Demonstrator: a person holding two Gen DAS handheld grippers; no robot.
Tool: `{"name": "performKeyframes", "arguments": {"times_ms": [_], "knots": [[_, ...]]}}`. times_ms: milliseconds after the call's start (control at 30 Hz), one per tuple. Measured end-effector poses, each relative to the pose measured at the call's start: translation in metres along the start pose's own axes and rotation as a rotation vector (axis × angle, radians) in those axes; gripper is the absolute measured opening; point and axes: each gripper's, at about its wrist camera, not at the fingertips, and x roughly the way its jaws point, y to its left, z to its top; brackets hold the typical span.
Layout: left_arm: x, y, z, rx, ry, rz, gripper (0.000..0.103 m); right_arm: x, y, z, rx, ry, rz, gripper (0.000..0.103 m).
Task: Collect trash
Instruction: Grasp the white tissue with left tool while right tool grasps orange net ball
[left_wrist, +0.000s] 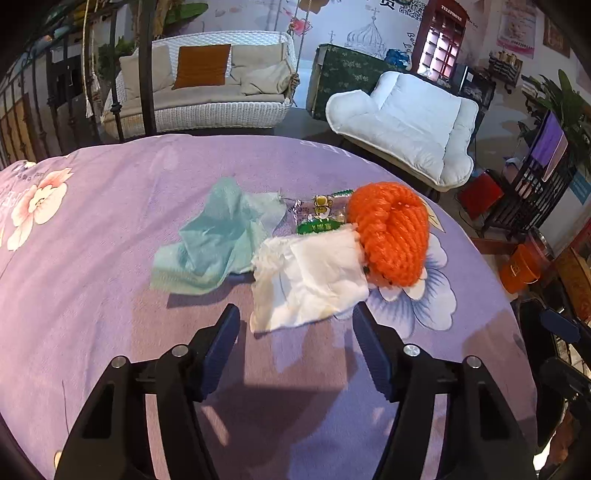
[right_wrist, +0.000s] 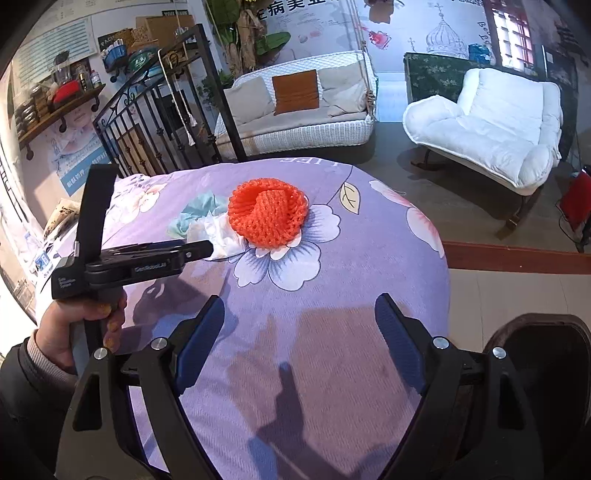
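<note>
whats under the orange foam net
The orange foam net lies on the purple cloth, overlapping a corner of the white tissue and the edge of a green snack wrapper. Whether anything else sits beneath it cannot be seen.

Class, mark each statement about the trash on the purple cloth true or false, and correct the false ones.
1. The orange foam net touches the white tissue. True.
2. The left tongs grip the white tissue. False: they stand open just short of it, with nothing between them.
3. A snack wrapper lies beyond the white tissue. True.
4. The teal tissue lies on the floor. False: it lies on the purple cloth.
5. The right tongs hold the net. False: they are open and empty.
</note>
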Motion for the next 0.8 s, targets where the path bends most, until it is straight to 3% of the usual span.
{"name": "performKeyframes", "arguments": {"times_ms": [100,167,233,367,533,733,800], "knots": [[0.009,0.003,0.005,-0.019,0.020,-0.018,0.039,0.010,0.005,0.006,-0.015,0.006,0.006,0.083],[0.010,0.003,0.002,-0.028,0.036,-0.038,0.014,0.017,0.008,0.011,-0.030,0.006,0.010,0.083],[0.005,0.000,-0.001,-0.020,0.036,-0.042,0.006,0.025,0.011,0.015,-0.041,0.007,0.016,0.083],[-0.017,-0.001,-0.005,-0.012,-0.003,-0.032,0.004,0.044,0.020,0.028,-0.071,0.003,0.022,0.083],[-0.046,0.010,-0.015,-0.105,-0.047,-0.042,0.004,0.074,0.029,0.049,-0.071,0.008,0.020,0.083],[-0.068,0.007,-0.032,-0.110,-0.095,-0.012,0.004,0.120,0.032,0.067,-0.019,0.070,0.024,0.083],[-0.071,0.006,-0.036,-0.123,-0.099,-0.022,0.004,0.131,0.031,0.069,0.005,0.089,0.021,0.068]]}}
